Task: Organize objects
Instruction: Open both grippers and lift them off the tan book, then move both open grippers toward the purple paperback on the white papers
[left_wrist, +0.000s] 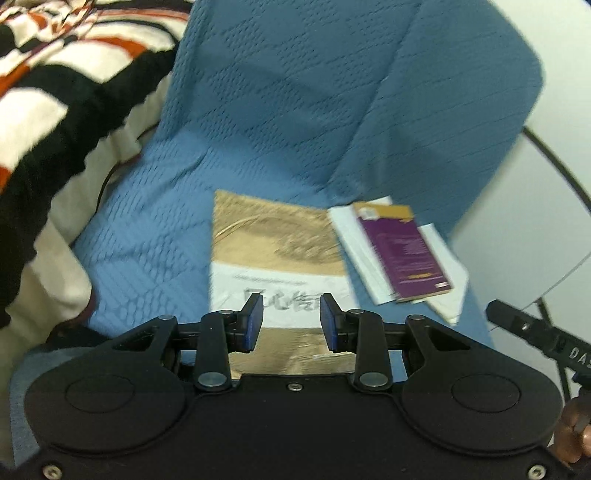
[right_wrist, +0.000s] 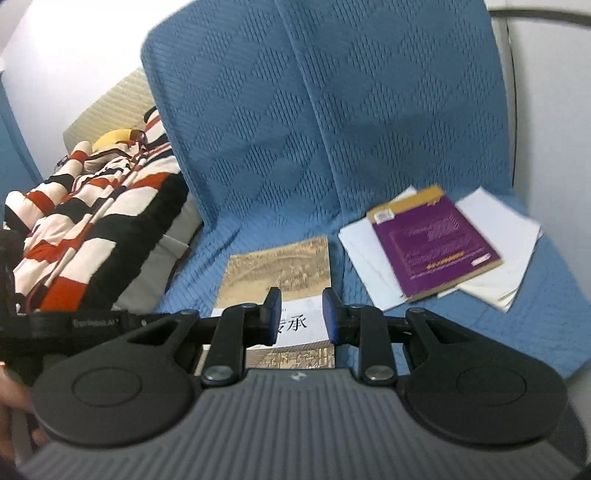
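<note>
Two handheld black grippers
Left gripper – blue pads, silver screws; right gripper – grey ribbed body.

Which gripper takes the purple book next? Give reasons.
Right, probably: the purple book lies right of the tan book, nearer the right gripper, whose jaws stand open and empty.

Blue quilted sofa cover, striped red-black-white blanket at its side, white wall behind.
</note>
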